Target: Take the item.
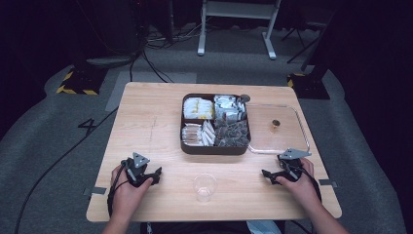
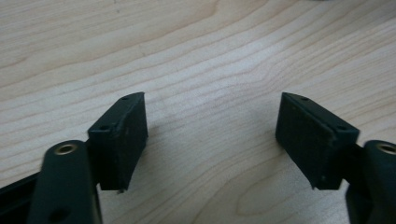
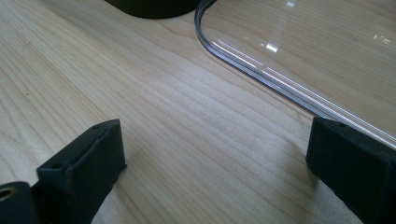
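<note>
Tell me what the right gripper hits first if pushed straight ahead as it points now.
Probably the rounded edge of the clear plastic lid lying flat on the wooden table; the right gripper is open and empty, with the dark compartment tray further on.

table (image 1: 146, 126): light wood grain | box (image 1: 214, 148): dark brown | lid (image 1: 292, 141): clear | cup (image 1: 204, 186): clear | tools: black

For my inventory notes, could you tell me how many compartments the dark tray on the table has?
4: back-left with yellow packets, back-right with silver packets, front-left with pale sachets, front-right with dark packets. None seem hidden.
</note>
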A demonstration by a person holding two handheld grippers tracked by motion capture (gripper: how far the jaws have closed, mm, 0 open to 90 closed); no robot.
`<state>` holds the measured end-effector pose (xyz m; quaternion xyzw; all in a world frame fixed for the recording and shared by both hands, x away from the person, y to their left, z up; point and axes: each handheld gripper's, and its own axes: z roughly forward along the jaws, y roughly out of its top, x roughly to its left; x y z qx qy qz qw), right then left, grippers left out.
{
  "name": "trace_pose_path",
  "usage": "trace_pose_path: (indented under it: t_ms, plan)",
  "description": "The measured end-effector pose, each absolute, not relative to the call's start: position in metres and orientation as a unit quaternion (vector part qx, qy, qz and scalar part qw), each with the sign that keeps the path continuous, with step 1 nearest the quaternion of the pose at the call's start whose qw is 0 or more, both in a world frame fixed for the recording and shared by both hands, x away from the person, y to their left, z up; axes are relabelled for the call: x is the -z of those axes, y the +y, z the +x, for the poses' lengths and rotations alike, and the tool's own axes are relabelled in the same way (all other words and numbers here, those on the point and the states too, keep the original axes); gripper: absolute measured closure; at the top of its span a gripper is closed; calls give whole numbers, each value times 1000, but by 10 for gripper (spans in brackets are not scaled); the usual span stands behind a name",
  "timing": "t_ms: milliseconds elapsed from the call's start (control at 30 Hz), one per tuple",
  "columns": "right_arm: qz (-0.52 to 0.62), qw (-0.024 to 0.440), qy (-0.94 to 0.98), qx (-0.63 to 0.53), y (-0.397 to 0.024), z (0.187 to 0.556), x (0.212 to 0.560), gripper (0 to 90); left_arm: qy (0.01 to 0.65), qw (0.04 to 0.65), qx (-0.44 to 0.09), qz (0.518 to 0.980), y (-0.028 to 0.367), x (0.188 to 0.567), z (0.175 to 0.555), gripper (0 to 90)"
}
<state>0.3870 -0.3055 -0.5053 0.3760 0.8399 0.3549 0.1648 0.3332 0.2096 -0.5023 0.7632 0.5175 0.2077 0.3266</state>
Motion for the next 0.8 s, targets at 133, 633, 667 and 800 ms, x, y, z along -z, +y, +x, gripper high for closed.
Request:
trace_pose_path:
  t_ms: [133, 633, 667, 800]
  plan:
    - [374, 164, 841, -356, -306, 387, 505, 56, 510, 354, -207, 756, 211, 495, 332, 308]
    - [356, 158, 844, -369, -310, 385, 504, 148, 495, 361, -190, 767, 195, 453, 341, 364]
    - [356, 158, 844, -369, -310, 385, 504, 148, 495, 361, -190, 767, 195, 453, 341, 364]
    - [355, 158, 844, -370, -310, 386, 504, 149, 482, 368, -198, 770, 184, 441, 352, 359]
